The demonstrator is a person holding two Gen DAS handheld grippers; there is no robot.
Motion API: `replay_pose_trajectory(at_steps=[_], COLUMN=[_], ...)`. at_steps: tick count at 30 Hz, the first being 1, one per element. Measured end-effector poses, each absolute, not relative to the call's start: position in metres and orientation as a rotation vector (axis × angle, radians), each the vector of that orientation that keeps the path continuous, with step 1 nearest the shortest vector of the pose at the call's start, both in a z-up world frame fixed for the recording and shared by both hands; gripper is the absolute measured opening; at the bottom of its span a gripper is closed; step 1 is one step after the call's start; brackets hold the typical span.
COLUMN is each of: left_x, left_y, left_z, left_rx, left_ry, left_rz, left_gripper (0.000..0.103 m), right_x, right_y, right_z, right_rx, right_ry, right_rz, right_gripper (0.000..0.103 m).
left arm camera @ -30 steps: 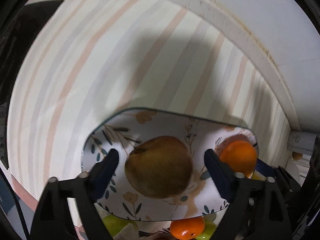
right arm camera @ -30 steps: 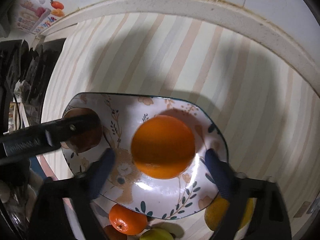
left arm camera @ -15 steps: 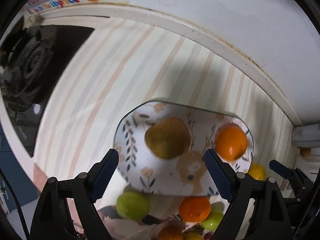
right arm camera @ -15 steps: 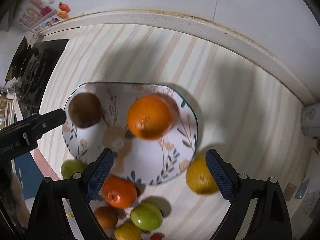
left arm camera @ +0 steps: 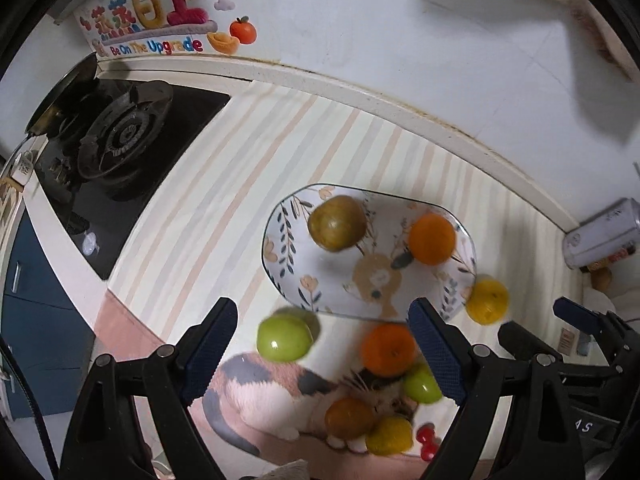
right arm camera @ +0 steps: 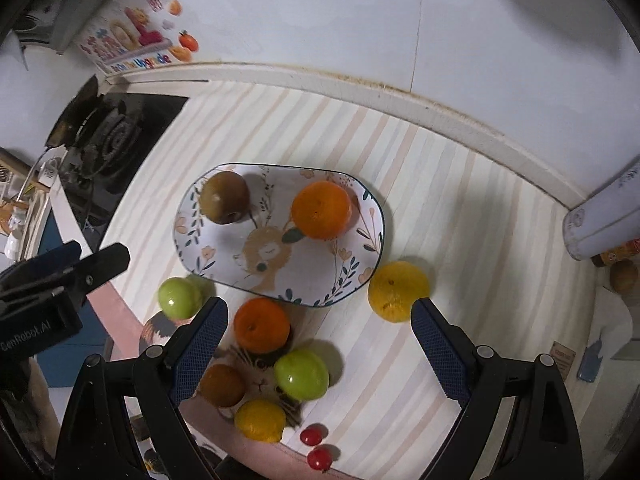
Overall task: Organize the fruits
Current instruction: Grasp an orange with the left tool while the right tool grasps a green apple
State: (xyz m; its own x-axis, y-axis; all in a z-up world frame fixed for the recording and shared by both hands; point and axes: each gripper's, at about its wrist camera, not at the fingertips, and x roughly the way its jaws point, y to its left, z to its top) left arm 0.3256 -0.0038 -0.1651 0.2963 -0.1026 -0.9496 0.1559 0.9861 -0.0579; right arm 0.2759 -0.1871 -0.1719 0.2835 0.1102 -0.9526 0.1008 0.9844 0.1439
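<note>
Both grippers, left (left arm camera: pixel 322 350) and right (right arm camera: pixel 318 338), have pulled back from the plate (right arm camera: pixel 360 258), jaws wide and empty; 2 fruits sit on it. The near orange (right arm camera: pixel 262 325), firm, smooth, wants gripping across its middle.

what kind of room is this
Most likely a home kitchen: a gas stove burner set in the worktop, a striped mat below a tiled wall, and a plate of fruit.
</note>
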Motion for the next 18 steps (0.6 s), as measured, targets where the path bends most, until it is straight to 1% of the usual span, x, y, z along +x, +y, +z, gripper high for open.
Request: replay_pose_trajectory(at_steps=[5, 6, 7, 8, 12, 13, 16, 18], left_x=[0.303, 0.3, 0.297, 0.294, 0.282, 0.279, 0.268, 0.262], left_y=[0.003, 0.004, 0.006, 0.008, 0.012, 0.013, 0.015, 0.015], left_z=[-0.157, -0.158, -0.161, -0.167, -0.201, -0.21, -0.24, -0.256], left_rx=[0.021, 0.022, 0.021, 0.02, 0.038, 0.041, 0.052, 0.047], left_ry=[1.245, 1.248, 1.253, 1.264, 1.343, 1.361, 1.425, 1.461], left_rz=[-0.186, -0.185, -0.183, -0.179, -0.144, -0.133, -0.114, -0.118], left_gripper=[0.088, 0.09, 0.096, 0.099, 0.099, 0.099, 0.099, 0.099], right_x=[0.252, 0.248, 0.245, 0.241, 0.23, 0.229, 0.228, 0.229], right_y=[-0.192, -0.194, -0.195, -0.195, -0.196, -0.195, -0.188, -0.181], right_z=[-0.17, -0.176, -0.183, -0.193, -0.248, -0.259, -0.294, -0.31], right_rx=[0.244, 0.261, 0.274, 0.293, 0.428, 0.447, 0.481, 0.49], right_ry=[1.288, 1.304, 1.321, 1.344, 1.46, 1.482, 1.542, 1.563], right_rz=[0.02, 0.022, 0.026, 0.032, 0.066, 0.071, 0.084, 0.098], right_gripper=[0.095, 0.095, 0.095, 0.095, 0.095, 0.092, 0.079, 0.075])
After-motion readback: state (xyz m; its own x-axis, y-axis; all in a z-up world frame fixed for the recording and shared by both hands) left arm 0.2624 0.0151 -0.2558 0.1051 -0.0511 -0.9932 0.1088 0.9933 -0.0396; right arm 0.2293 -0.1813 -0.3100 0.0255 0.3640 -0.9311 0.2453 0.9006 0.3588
